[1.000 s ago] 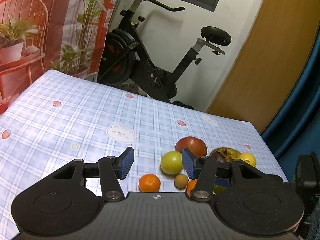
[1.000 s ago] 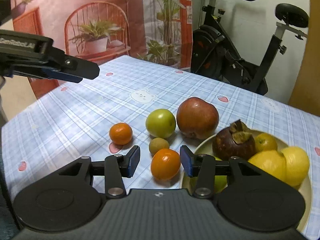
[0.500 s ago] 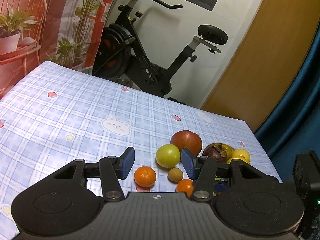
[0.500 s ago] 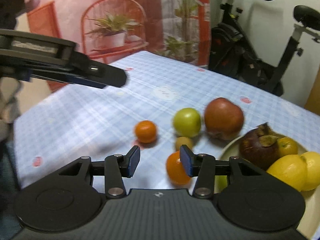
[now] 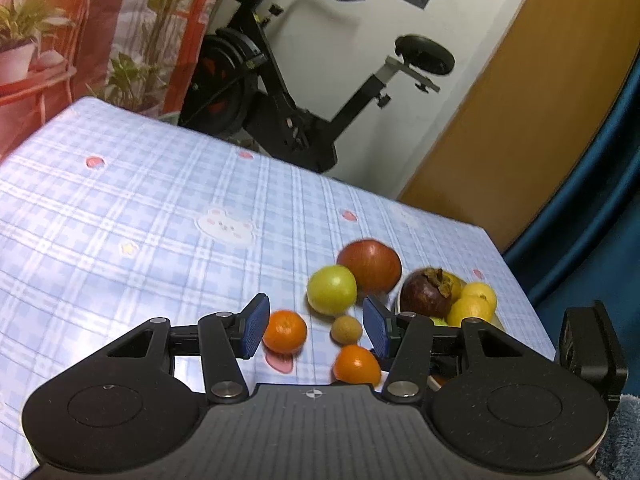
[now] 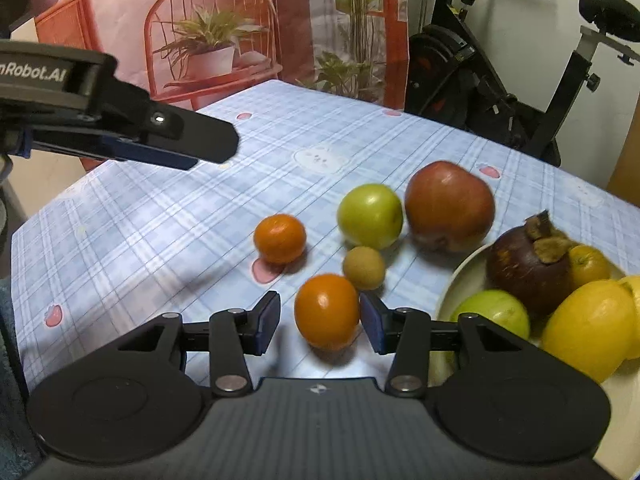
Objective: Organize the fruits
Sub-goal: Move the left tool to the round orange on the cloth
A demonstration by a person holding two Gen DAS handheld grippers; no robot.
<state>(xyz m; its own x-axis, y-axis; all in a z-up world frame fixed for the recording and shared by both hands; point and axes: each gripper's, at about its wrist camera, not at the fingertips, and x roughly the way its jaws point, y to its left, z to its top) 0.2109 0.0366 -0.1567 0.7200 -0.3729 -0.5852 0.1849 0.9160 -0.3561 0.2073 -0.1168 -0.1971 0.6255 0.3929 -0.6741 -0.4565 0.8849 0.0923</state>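
Note:
An orange [image 6: 326, 310] rests on the checked tablecloth between the pads of my right gripper [image 6: 320, 322]. The jaws are open, with a gap at the left pad. Beyond it lie a small brown fruit [image 6: 364, 268], a mandarin [image 6: 280, 239], a green apple [image 6: 370, 216] and a big red fruit [image 6: 450, 206]. A pale plate [image 6: 452, 292] at the right holds a mangosteen [image 6: 528, 268], lemons [image 6: 588, 332] and a green fruit [image 6: 496, 314]. My left gripper [image 5: 316, 330] hovers open above the mandarin [image 5: 285, 331] and the orange [image 5: 356, 366], holding nothing.
An exercise bike [image 5: 288, 92] stands behind the table's far edge. A printed backdrop with a chair and plants [image 6: 208, 40] hangs at the back left. The left gripper's finger [image 6: 160, 136] reaches in from the left of the right wrist view. Bare tablecloth [image 5: 120, 200] spreads to the left.
Both views have panned slightly. The orange stays between the right jaws and the other fruits lie where they were. The left gripper's finger reaches a little further into the right wrist view.

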